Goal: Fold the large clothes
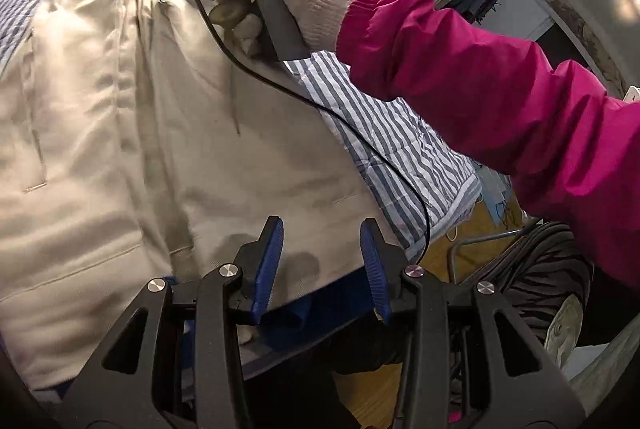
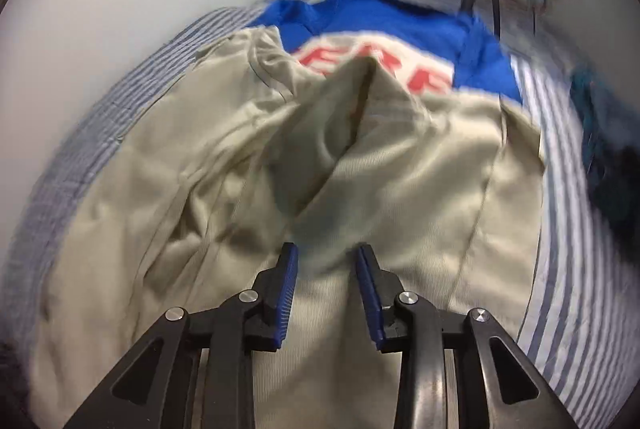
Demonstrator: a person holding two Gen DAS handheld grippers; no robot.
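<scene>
A large beige garment (image 1: 168, 133) lies spread over a striped bed cover (image 1: 400, 133). My left gripper (image 1: 322, 223) hovers over the garment's near edge, open, with nothing between its blue pads. A gloved hand (image 1: 296, 1) in a pink sleeve (image 1: 500, 85) holds the other gripper over the garment's far end. In the blurred right wrist view, my right gripper (image 2: 327, 249) is open above the beige garment (image 2: 400, 189), with nothing pinched. Beyond its fingertips a fold of the cloth (image 2: 356, 89) stands up in a peak.
A blue garment with red letters on white (image 2: 400, 25) lies past the beige one. The striped cover (image 2: 560, 229) runs to a pale wall on the left. A black cable (image 1: 360, 137) trails across the bed. Beyond the bed's right edge are a wooden floor (image 1: 472, 233) and dark clutter.
</scene>
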